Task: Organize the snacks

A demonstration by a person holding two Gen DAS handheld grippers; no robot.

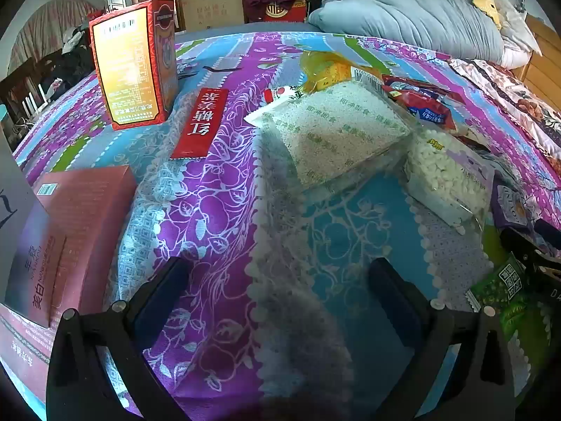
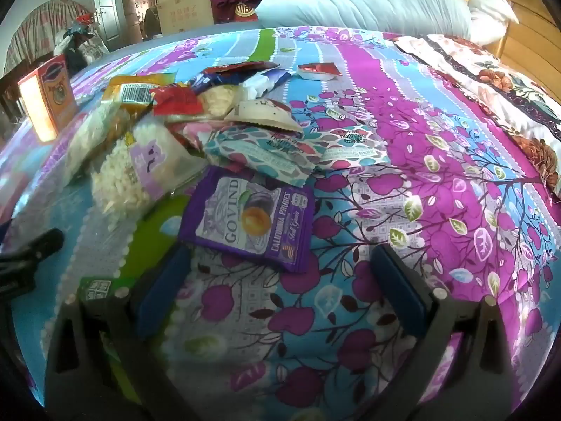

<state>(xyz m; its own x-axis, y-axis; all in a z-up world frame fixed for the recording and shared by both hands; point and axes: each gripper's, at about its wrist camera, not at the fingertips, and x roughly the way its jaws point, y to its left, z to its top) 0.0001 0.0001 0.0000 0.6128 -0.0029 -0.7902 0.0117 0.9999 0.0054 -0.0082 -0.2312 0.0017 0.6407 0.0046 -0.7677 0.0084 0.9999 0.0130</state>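
Snacks lie scattered on a bright patterned bedsheet (image 1: 217, 210). In the left wrist view my left gripper (image 1: 280, 280) is open over bare sheet, with a clear bag of white grains (image 1: 333, 129) and a bag of white candies (image 1: 445, 179) ahead of it. A flat red packet (image 1: 201, 122) and an upright red-and-yellow box (image 1: 133, 66) stand further left. In the right wrist view my right gripper (image 2: 277, 277) is open and empty, just short of a purple prune packet (image 2: 249, 221). Behind the prune packet sits a pile of mixed packets (image 2: 196, 112). A green packet (image 2: 101, 287) lies by the right gripper's left finger.
A pink box (image 1: 70, 235) rests at the left edge of the left wrist view. A blue-grey folded quilt (image 1: 413, 17) and pillows lie at the head of the bed, with a floral blanket (image 2: 508, 84) along the right side. Cardboard boxes and a door stand beyond.
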